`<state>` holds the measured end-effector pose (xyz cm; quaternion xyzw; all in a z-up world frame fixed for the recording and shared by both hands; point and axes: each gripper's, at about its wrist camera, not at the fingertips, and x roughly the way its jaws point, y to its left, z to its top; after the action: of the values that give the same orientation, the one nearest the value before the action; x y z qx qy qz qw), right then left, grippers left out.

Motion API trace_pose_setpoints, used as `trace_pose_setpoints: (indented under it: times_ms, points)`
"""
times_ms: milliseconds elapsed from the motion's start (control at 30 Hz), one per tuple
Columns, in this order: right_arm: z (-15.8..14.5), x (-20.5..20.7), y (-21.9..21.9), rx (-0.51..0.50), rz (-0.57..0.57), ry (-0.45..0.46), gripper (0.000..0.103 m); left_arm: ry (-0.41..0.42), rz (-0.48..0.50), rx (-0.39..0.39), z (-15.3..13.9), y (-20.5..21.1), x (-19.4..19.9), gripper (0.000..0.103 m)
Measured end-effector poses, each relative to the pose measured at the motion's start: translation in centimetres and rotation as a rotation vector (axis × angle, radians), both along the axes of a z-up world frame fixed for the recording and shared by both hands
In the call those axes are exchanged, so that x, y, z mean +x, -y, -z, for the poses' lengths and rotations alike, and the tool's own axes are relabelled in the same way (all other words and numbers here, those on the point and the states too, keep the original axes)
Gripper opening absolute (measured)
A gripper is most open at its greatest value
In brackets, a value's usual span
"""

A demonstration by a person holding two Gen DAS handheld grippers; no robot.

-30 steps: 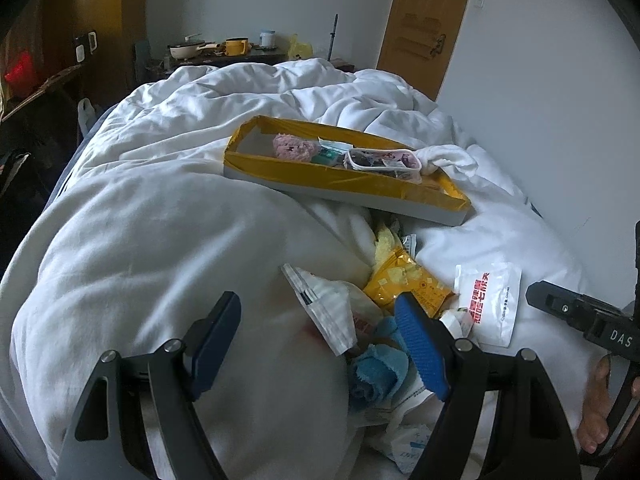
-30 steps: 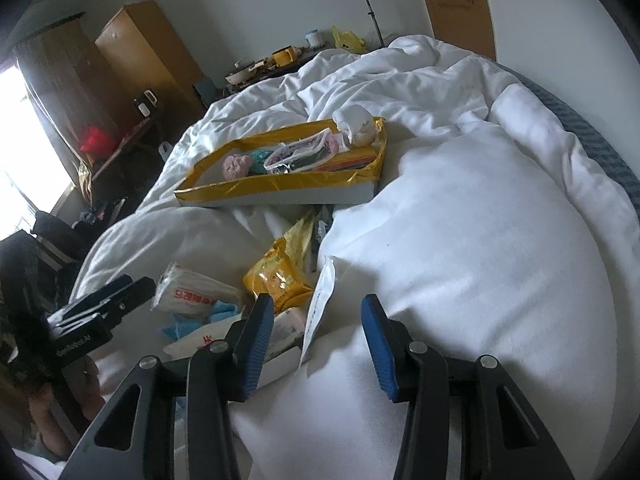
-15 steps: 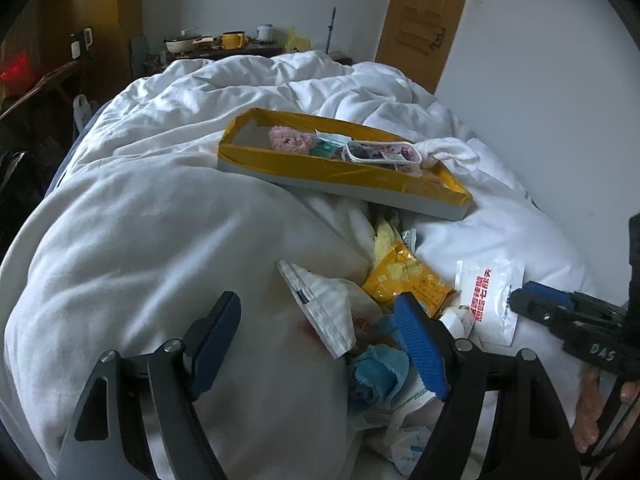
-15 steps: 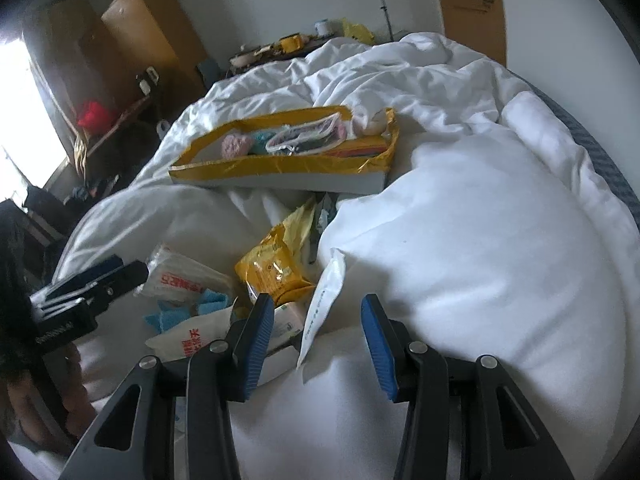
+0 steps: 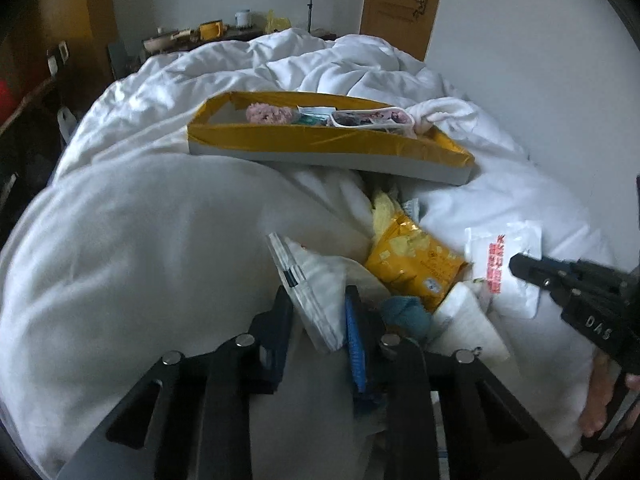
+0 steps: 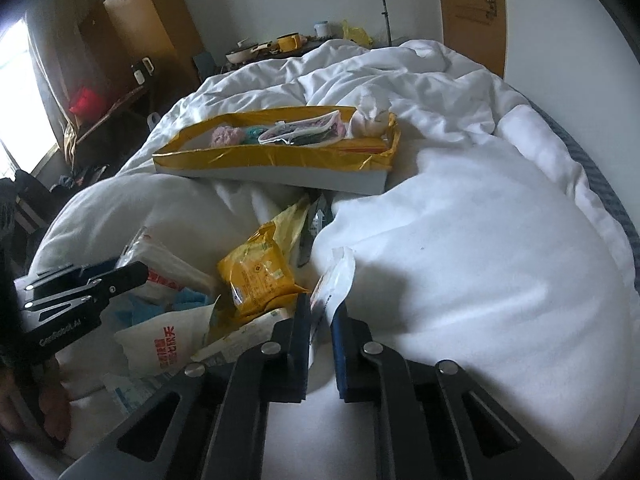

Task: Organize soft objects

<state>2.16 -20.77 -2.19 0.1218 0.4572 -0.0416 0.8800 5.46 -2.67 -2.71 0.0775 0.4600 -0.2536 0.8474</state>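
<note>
White packet (image 6: 334, 280) seemingly between right jaws

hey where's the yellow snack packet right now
The yellow snack packet lies on the white duvet in the pile of packets, just in front of the yellow-lined box, centre in both wrist views.

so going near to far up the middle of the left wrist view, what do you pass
white pouch held between the fingers, yellow packet, yellow tray, rumpled duvet, door
</note>
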Motion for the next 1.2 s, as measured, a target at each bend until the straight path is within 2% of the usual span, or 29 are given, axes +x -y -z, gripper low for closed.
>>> trace_pose_setpoints:
  times_ms: [133,267,367,567,800,967,1200]
  points:
    - [-0.8,-0.6,0.0,0.013,0.001,0.03,0.008,-0.013,0.014,-0.038,-0.5,-0.5,-0.1,0.02]
    - [-2.2,-1.3,0.7,0.0,0.018,0.09,0.008,-0.004,0.02,-0.096,-2.4,-0.8,0.0,0.019]
    - [-2.6,-1.4,1.0,0.006,0.022,0.1,0.008,0.004,0.014,-0.146,-3.9,-1.4,0.0,0.018]
    - [-3.5,-1.3,0.6,-0.003,0.012,0.119,0.008,0.024,-0.005,-0.183,-5.5,-2.1,-0.4,0.017]
    - [-4.8,-0.8,0.2,-0.016,-0.029,0.145,0.007,-0.006,-0.013,-0.274,-7.3,-3.3,0.7,0.017]
    - [-6.7,1.9,2.0,0.072,-0.072,0.163,0.008,-0.023,-0.016,-0.317,-8.4,-3.2,3.9,0.017]
    - [-9.2,10.0,2.7,0.108,-0.155,0.197,0.007,0.031,-0.053,-0.38,-10.8,-2.2,12.2,0.017]
